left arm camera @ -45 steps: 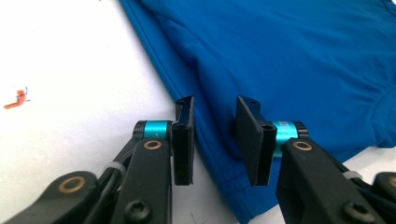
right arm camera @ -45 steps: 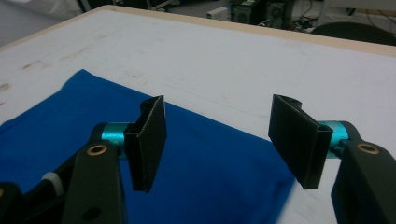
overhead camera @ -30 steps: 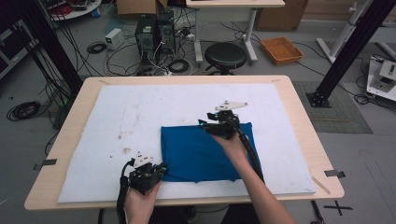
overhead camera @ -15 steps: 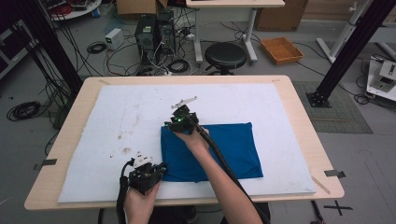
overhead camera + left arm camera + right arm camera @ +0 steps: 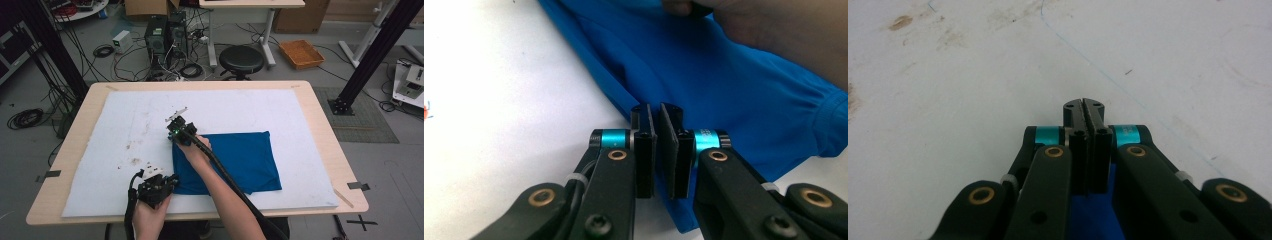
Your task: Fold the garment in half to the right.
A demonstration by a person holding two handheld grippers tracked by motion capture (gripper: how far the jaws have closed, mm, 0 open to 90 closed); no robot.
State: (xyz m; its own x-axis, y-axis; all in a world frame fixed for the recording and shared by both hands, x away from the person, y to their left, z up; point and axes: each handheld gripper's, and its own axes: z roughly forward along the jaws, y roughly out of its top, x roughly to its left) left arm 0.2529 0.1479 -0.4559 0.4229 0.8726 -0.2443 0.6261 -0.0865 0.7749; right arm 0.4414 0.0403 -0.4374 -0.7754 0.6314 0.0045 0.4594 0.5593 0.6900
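Nearest the table's front edge, the left gripper (image 5: 162,181) sits in the person's left hand (image 5: 147,217) at the near left corner of the blue cloth (image 5: 240,157). In the left gripper view its jaws stand narrow, pinched on a thin fold of the cloth's (image 5: 734,95) edge with only a sliver of fabric between the pads. White table cover lies to the left of that edge, and the person's other forearm crosses the top of the view.

Farther in, the right forearm (image 5: 225,195) reaches diagonally over the cloth, a black cable running along it. The cloth itself lies folded into a rough rectangle on the white cover (image 5: 120,130) — right of centre, its near edge close to the front of the table (image 5: 320,110).

Beyond that, the right gripper (image 5: 175,131) rests at the cloth's far left corner. Its jaws have just been closing, and in the right gripper view (image 5: 1083,107) they now meet pad to pad; blue fabric (image 5: 1093,217) shows beneath the jaws at the bottom of that view, though whether any of it is caught between the tips cannot be told. Ahead of them spreads the stained white cover (image 5: 973,75) with a faint blue line across it.

Past the table — on the floor — stand a round black stool (image 5: 241,59), computer towers (image 5: 165,35) amid tangled cables, and an orange tray (image 5: 301,53).
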